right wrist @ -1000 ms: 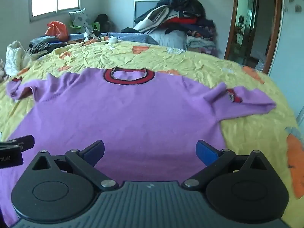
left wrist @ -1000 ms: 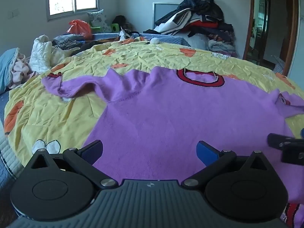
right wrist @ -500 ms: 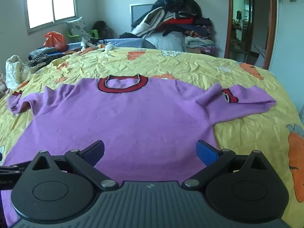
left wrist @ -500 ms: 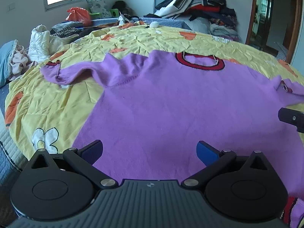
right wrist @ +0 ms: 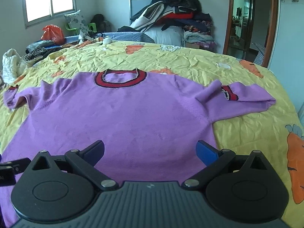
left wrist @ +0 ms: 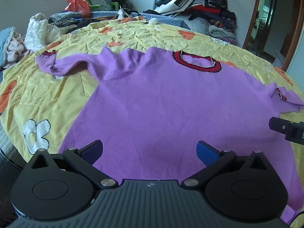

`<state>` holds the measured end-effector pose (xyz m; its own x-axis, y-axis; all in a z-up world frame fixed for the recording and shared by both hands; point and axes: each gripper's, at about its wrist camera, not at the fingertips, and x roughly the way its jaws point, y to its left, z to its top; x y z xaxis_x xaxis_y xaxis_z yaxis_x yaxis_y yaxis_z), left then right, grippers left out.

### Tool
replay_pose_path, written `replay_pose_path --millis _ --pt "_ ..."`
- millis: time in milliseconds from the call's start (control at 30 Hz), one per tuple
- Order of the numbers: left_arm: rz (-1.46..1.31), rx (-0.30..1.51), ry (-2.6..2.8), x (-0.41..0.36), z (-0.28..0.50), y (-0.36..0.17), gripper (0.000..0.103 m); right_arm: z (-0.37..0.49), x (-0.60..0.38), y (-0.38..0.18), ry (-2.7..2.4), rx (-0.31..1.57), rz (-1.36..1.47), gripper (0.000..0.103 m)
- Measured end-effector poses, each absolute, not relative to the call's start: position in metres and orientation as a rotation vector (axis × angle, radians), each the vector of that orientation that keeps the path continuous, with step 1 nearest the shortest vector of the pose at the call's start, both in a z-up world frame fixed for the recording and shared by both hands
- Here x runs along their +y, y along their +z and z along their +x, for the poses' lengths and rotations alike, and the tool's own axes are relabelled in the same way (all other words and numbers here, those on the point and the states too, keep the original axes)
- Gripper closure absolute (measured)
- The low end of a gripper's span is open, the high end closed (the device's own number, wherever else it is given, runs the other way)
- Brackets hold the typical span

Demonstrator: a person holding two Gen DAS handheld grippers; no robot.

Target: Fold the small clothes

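Note:
A small purple sweater (left wrist: 161, 106) (right wrist: 121, 117) with a red and black collar (left wrist: 197, 61) (right wrist: 119, 79) lies spread flat on the yellow bedspread (left wrist: 38, 95) (right wrist: 247, 133), collar away from me. Its sleeves are bunched, one at the left (left wrist: 55, 64) and one folded over at the right (right wrist: 239, 98). My left gripper (left wrist: 150, 151) hangs open above the sweater's lower left part with nothing between its fingers. My right gripper (right wrist: 150, 150) is open above the lower right part, also holding nothing. Part of the right gripper (left wrist: 288, 131) shows at the right edge of the left wrist view.
A tall pile of clothes (right wrist: 171, 17) stands at the far side of the bed. An orange bag (left wrist: 77, 5), a white padded garment (left wrist: 38, 32) and other clothes lie at the far left. A doorway (right wrist: 245, 19) opens at the right. The bed's edge (left wrist: 7, 142) runs along the left.
Both grippers have risen and pulled back a little, so more of the sweater and bed shows. Both stayed open. The sweater has not moved.

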<state>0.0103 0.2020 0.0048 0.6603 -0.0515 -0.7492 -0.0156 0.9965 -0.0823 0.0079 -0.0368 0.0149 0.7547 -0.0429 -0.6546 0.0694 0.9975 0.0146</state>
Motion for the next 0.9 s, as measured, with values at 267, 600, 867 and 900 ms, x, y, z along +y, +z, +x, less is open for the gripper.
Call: replay_pose_path --millis 267,600,867,900 --pt "-0.081 0.871 -0.107 0.194 0.012 0.000 0.000 0.007 -0.039 0.009 -0.074 0.729 0.038 0.000" --pt "0.073 0.852 0.019 0.185 0.021 0.008 0.000 0.008 -0.047 0.007 -0.102 0.733 0.032 0.000" --pt "0.037 0.886 -0.013 0.187 0.023 0.002 0.000 0.009 -0.054 0.004 -0.115 0.737 0.017 0.000" --pt "0.037 0.895 -0.016 0.187 0.025 -0.001 0.000 0.009 -0.055 0.004 -0.115 0.736 0.015 0.000"
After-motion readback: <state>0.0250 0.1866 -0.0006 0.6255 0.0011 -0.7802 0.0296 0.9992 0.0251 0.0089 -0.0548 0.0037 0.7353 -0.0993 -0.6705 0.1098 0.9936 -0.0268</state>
